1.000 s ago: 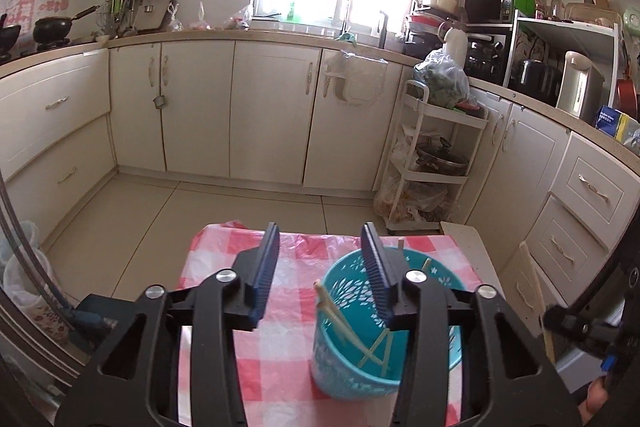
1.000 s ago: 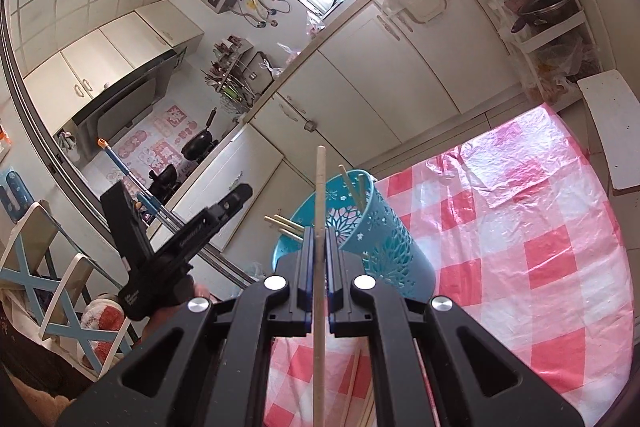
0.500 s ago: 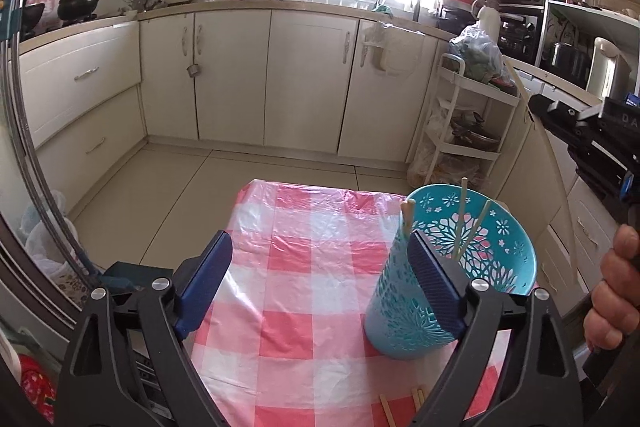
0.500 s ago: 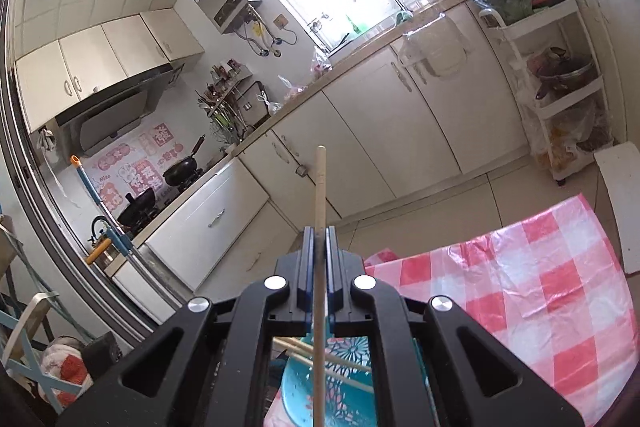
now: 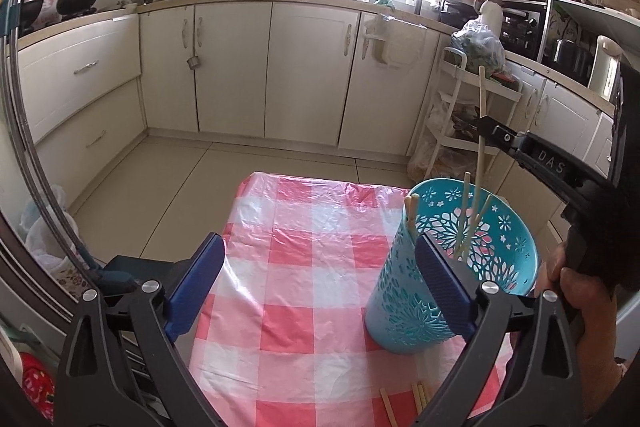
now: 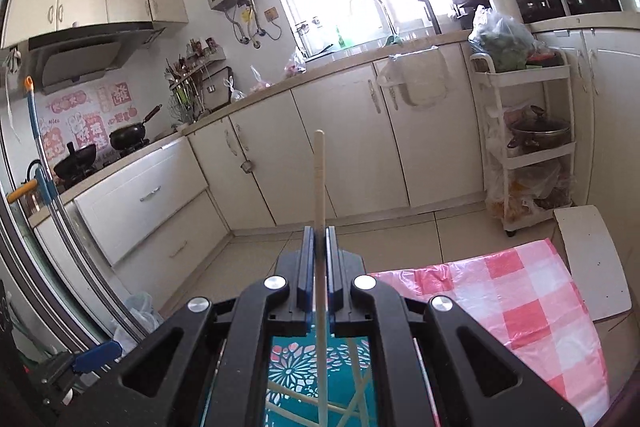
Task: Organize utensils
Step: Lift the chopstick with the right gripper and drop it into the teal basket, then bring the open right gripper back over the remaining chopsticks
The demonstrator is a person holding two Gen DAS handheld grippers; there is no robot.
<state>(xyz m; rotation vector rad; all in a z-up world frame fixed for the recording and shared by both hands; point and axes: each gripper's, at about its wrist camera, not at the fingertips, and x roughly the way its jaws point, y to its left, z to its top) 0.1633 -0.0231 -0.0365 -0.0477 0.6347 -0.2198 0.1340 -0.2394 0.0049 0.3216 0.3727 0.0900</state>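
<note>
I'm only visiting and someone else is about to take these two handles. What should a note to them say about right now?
Right gripper: shut on a chopstick, upright, its lower end inside the teal holder.
Left gripper: open, empty, low beside the holder.
Done: several chopsticks stand in the holder.
Left: release this one, then collect the loose chopsticks lying on the checked tablecloth in front of the holder.

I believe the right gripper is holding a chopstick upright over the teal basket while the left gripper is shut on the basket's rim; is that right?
Not quite. The left gripper is open and grips nothing: in the left wrist view its fingers are spread wide, one beside the teal basket. The rest holds: the right gripper is holding a chopstick upright over the basket.
</note>
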